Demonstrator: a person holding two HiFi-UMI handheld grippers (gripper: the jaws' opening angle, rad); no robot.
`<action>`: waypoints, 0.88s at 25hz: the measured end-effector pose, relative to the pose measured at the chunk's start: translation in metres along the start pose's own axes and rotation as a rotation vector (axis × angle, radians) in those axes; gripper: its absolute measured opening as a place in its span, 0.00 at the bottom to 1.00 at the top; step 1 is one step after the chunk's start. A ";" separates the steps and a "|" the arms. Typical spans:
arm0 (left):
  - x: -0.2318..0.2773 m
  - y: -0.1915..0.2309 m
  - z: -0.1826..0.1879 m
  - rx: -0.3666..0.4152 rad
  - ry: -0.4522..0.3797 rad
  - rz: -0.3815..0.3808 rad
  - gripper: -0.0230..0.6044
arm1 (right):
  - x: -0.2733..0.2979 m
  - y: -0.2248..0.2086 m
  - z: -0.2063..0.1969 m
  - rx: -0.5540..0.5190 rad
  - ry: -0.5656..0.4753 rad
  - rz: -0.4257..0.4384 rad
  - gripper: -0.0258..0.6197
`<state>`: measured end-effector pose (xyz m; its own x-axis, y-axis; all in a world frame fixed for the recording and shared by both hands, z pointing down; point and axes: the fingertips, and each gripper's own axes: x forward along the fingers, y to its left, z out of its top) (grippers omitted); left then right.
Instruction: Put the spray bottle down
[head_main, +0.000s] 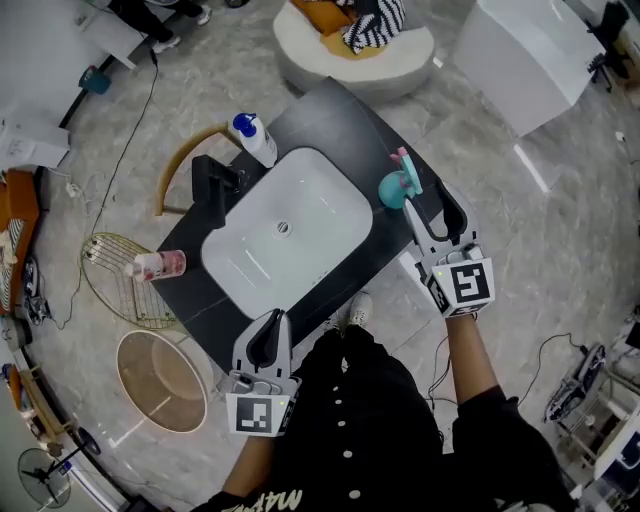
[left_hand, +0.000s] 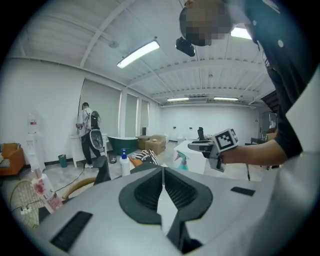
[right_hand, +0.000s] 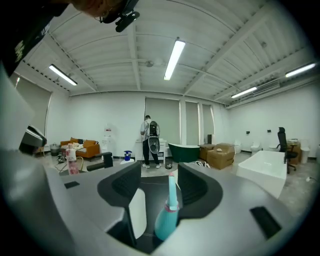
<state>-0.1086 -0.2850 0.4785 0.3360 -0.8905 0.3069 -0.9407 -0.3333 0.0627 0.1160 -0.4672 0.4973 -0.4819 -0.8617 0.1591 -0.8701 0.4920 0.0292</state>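
A teal plastic spray bottle (head_main: 398, 188) with a pink trigger stands right of the white rectangular ceramic basin (head_main: 290, 235), set in a black slab worktop (head_main: 330, 115). Beside the basin are a white pump bottle with a blue cap (head_main: 255, 138) and a black tap (head_main: 215, 185).

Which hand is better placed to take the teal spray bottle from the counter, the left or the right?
Right. The right claw is open beside the spray bottle, which stands between its jaws in the right gripper view. The left claw is shut and across the sink from it.
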 end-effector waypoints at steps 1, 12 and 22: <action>0.001 0.004 0.009 0.010 -0.022 0.005 0.07 | -0.008 0.005 0.011 0.001 -0.004 0.001 0.38; 0.011 0.015 0.081 0.086 -0.163 -0.031 0.07 | -0.082 0.052 0.098 -0.042 -0.075 0.026 0.05; 0.011 0.011 0.105 0.083 -0.236 -0.045 0.07 | -0.138 0.041 0.119 -0.013 -0.146 -0.071 0.03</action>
<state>-0.1107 -0.3309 0.3828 0.3881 -0.9186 0.0746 -0.9208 -0.3899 -0.0098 0.1348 -0.3433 0.3594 -0.4295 -0.9030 0.0110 -0.9018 0.4296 0.0481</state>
